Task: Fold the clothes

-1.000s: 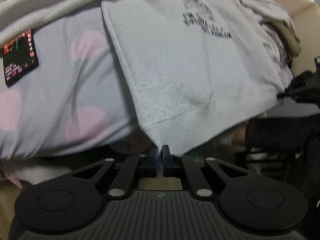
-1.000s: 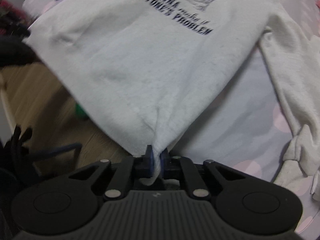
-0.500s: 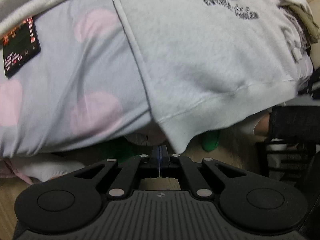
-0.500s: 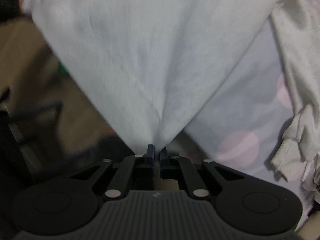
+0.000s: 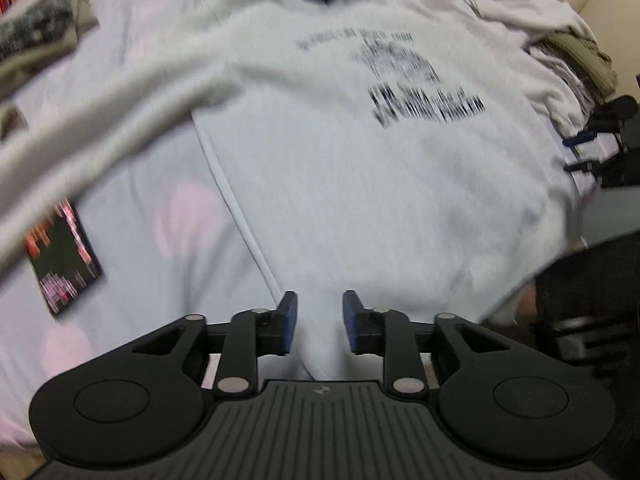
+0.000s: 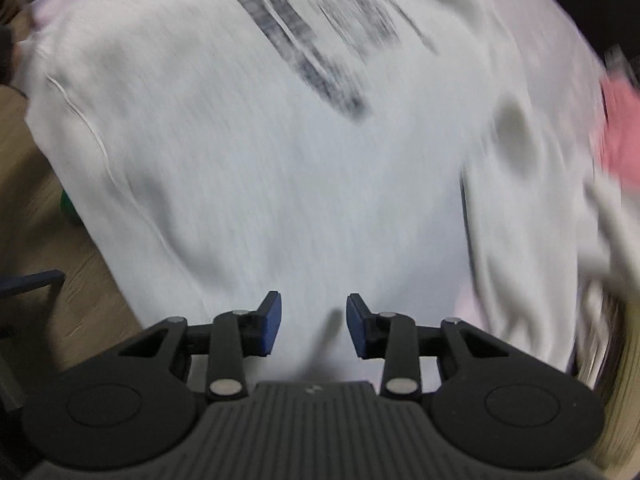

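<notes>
A light grey sweatshirt [image 5: 360, 184] with dark chest print lies front up on a bed sheet [image 5: 132, 208] with pink dots. Its left sleeve [image 5: 100, 120] stretches out to the left. My left gripper [image 5: 319, 320] is open over the hem near the sweatshirt's lower left corner, with cloth between the spread pads. My right gripper [image 6: 313, 322] is open over the same sweatshirt [image 6: 280, 160] at its lower edge, holding nothing. Both views are motion blurred.
A dark card or booklet [image 5: 62, 260] lies on the sheet at left. Other clothes are piled at the right [image 5: 568, 48] and far left [image 5: 36, 44]. A pink item [image 6: 620, 132] lies at right. Wooden floor [image 6: 36, 220] shows beyond the bed edge.
Both grippers have opened and let go of the sweatshirt's bottom corners. The sweatshirt now lies flat on the bed, and both grippers have moved up over it.
</notes>
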Demonstrator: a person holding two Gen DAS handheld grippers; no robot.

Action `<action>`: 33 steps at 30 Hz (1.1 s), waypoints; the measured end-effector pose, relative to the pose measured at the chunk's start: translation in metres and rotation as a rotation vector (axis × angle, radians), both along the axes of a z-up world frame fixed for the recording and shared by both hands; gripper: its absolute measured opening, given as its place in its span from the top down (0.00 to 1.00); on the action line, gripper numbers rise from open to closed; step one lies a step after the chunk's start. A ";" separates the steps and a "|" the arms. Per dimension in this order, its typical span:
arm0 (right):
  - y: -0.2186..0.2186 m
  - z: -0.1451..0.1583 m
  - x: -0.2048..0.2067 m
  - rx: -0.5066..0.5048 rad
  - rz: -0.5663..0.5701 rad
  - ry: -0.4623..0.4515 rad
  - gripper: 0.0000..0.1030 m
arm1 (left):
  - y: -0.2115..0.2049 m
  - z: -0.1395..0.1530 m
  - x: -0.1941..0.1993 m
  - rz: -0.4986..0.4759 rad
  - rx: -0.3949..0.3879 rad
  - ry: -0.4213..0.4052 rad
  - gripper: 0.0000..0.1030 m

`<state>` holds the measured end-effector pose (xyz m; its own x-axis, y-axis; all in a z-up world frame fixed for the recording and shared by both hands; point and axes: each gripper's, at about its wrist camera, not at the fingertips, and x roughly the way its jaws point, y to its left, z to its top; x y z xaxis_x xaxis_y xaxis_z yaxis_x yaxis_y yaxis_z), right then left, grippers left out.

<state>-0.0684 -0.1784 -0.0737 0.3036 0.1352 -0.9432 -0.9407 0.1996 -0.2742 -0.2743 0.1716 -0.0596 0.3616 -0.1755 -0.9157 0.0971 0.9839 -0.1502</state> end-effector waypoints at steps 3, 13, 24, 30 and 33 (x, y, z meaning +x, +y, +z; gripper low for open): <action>0.042 -0.001 -0.013 0.032 0.104 -0.025 0.57 | 0.016 0.005 0.022 0.047 0.000 -0.025 0.64; 0.155 0.020 -0.054 0.110 0.334 -0.058 0.49 | 0.156 0.028 0.023 0.358 0.098 -0.188 0.59; 0.175 0.005 -0.049 0.071 0.313 -0.013 0.49 | 0.316 0.020 -0.082 0.834 0.165 -0.354 0.59; 0.175 0.001 -0.049 0.055 0.302 0.007 0.49 | 0.327 -0.004 -0.071 0.845 0.222 -0.274 0.58; 0.174 -0.002 -0.048 0.046 0.296 0.021 0.48 | 0.328 -0.021 -0.065 0.822 0.234 -0.225 0.58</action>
<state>-0.1167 -0.0046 -0.0756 0.2252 0.2575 -0.9397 -0.9652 -0.0724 -0.2511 -0.3397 0.4997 -0.0803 0.4664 0.4025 -0.7877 -0.6517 0.7585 0.0017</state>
